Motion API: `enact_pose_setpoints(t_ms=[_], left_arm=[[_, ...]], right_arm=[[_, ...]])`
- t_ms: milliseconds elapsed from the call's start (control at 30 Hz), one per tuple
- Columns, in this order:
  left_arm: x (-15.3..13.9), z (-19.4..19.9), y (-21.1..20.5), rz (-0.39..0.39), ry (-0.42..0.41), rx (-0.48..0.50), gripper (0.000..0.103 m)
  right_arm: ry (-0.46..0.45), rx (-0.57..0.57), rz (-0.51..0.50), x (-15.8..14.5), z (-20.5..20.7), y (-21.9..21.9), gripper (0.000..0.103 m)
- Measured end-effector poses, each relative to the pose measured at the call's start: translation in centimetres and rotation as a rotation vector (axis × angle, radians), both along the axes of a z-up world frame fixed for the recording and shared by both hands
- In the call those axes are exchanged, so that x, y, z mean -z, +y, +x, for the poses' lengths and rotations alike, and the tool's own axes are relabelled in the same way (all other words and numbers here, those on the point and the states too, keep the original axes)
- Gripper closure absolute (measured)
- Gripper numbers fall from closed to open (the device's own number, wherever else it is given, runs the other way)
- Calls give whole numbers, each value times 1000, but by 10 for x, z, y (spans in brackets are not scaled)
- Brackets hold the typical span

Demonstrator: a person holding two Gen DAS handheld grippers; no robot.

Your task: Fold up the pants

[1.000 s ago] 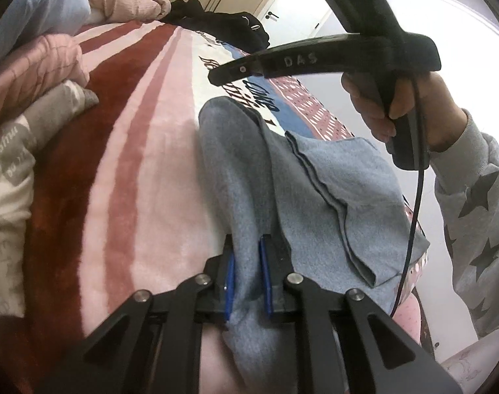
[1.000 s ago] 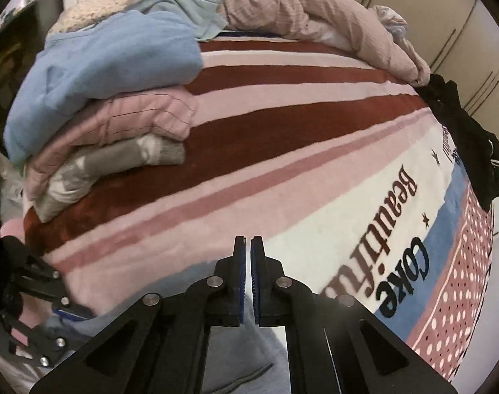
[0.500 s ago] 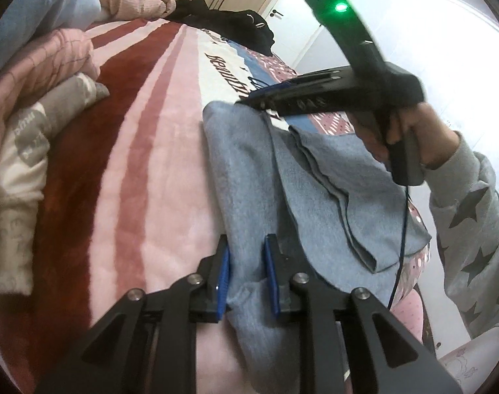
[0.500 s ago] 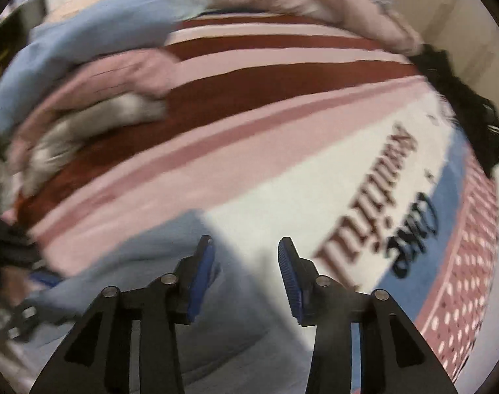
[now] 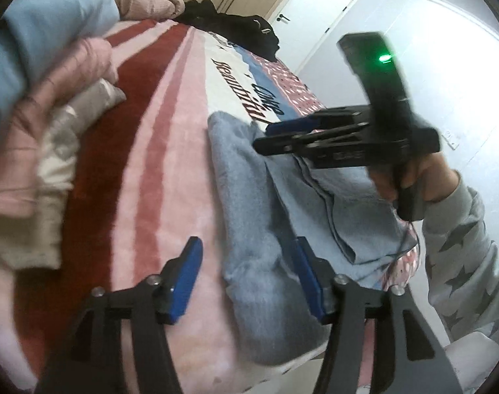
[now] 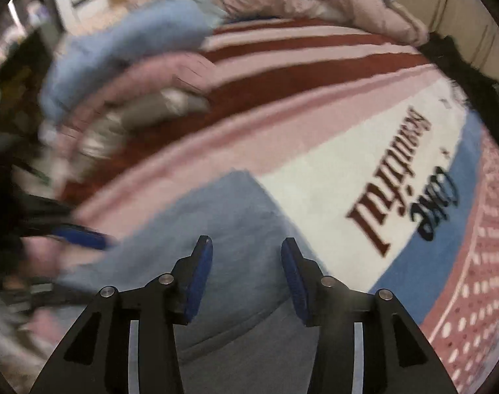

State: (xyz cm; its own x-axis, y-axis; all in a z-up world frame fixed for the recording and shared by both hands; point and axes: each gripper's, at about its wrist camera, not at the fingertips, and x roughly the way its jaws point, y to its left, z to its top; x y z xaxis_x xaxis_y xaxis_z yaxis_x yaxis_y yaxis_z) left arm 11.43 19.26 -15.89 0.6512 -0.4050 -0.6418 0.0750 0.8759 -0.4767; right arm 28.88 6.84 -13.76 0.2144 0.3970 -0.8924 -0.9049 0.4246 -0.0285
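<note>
We find the grey pants lying folded lengthwise on the striped blanket, near the bed's edge. The left gripper has just been opening; cloth lies between its jaws, unpinched. The right gripper has likewise just been opening, over the fabric, holding nothing. We judge one fold laid; the crosswise fold remains.

Striped blanket carries grey pants, stacked clothes, black garment
</note>
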Motion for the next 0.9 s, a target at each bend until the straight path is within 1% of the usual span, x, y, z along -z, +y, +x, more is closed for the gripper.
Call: enact_pose_setpoints(t_ms=[33, 100, 167, 200, 233, 300, 367, 400, 467, 500, 567, 600, 633, 700, 733, 800, 833, 900], left_arm=[[-2, -2, 1, 3, 1, -5, 44], [-8, -5, 1, -17, -3, 6, 42], [-13, -5, 1, -48, -19, 21, 34], [-15, -4, 1, -61, -29, 20, 27], [-17, 0, 2, -74, -35, 16, 22], [-16, 11, 4, -111, -28, 11, 21], [-12, 24, 4, -120, 1, 20, 21], [-10, 29, 2, -109, 14, 20, 21], [-1, 46, 2, -92, 76, 14, 21], [3, 53, 1, -102, 96, 20, 21], [9, 62, 0, -152, 121, 39, 21], [11, 65, -1, -176, 136, 44, 21], [13, 68, -2, -191, 147, 46, 21], [14, 72, -5, -205, 162, 52, 21], [14, 74, -6, -219, 166, 60, 21], [17, 80, -11, -290, 180, 93, 24], [18, 82, -14, -299, 188, 97, 24], [18, 88, -23, -272, 193, 102, 24]], right_arm=[[3, 22, 11, 4, 3, 2, 64], [22, 70, 72, -3, 8, -5, 65], [6, 99, 143, -24, 8, -26, 64], [1, 120, 186, -38, 6, -46, 63], [8, 140, 214, -47, 5, -62, 60], [34, 194, 273, -61, 2, -106, 39], [45, 266, 316, -66, -3, -157, 36], [58, 319, 333, -64, -4, -189, 35], [91, 395, 357, -55, -3, -231, 32], [126, 436, 379, -44, -1, -257, 32], [191, 482, 407, -26, 3, -285, 30], [239, 493, 434, -15, 6, -297, 30], [304, 482, 475, -4, 8, -306, 30], [399, 437, 539, 10, 9, -312, 31], [433, 409, 552, 17, 8, -311, 32], [478, 354, 540, 30, 4, -300, 36], [501, 335, 521, 39, 1, -291, 37], [522, 316, 532, 47, -1, -281, 39]])
